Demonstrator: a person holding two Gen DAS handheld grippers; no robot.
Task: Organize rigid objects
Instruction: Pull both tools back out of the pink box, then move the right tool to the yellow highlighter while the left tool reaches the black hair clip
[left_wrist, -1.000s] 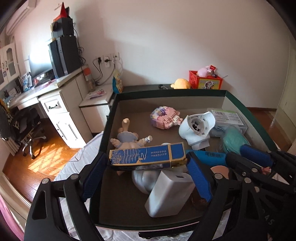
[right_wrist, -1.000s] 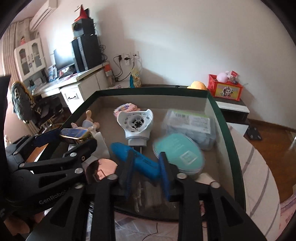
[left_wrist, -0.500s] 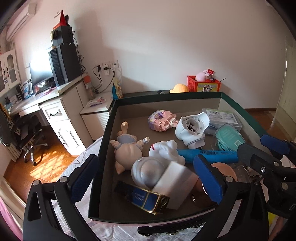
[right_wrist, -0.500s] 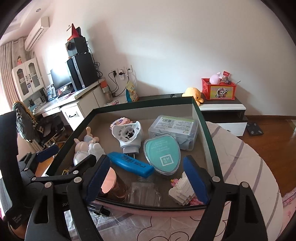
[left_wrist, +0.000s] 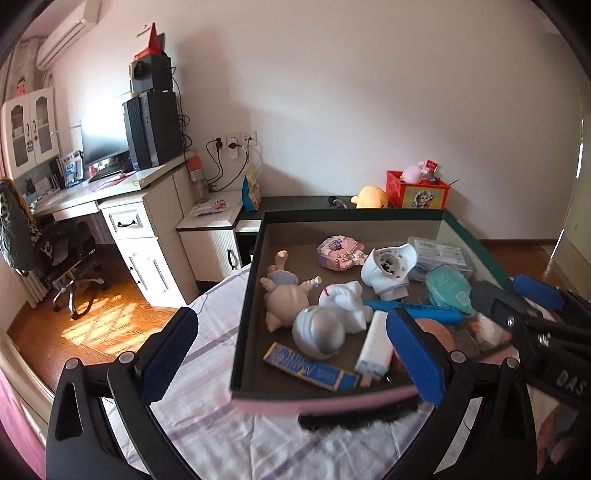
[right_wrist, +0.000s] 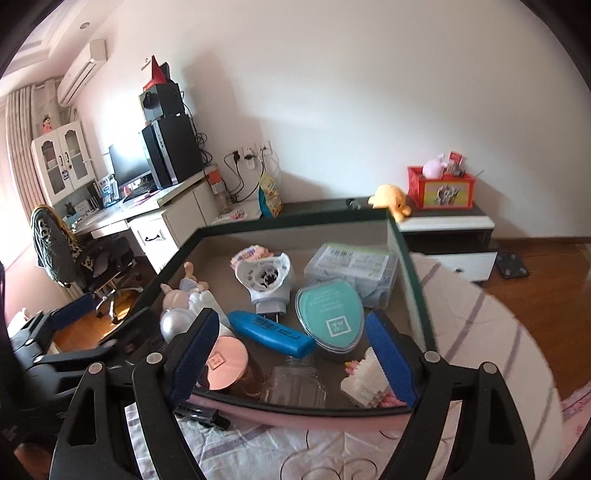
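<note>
- One dark-walled box (left_wrist: 246, 306) sits on a striped bedspread (left_wrist: 207, 398), and it holds all the loose objects.
- Left gripper (left_wrist: 291, 354): the two blue-padded tongs stand wide apart with nothing between them, held over the near left part of the box.
- Right gripper (right_wrist: 291, 354): its tongs also stand wide apart and hold nothing, above the near edge of the box.
- One blue-and-gold carton (left_wrist: 310, 366) lies flat on the box floor by the near wall, just beside one white block (left_wrist: 376, 345).
- One silver-helmeted astronaut figure (left_wrist: 332, 317) lies touching one baby doll (left_wrist: 282, 291) at the left side.
- One white fan-like part (right_wrist: 267, 278) sits mid-box, with one pink beaded piece (left_wrist: 338, 251) behind it.
- One blue bar-shaped case (right_wrist: 271, 332) lies slantwise just in front of the fan-like part.
- One teal oval case (right_wrist: 330, 317) leans against one clear plastic container (right_wrist: 354, 269) at the right.
- One rose-gold lid (right_wrist: 225, 360), one clear bottle (right_wrist: 295, 384) and one white-and-pink brick model (right_wrist: 364, 384) line the near wall.
</note>
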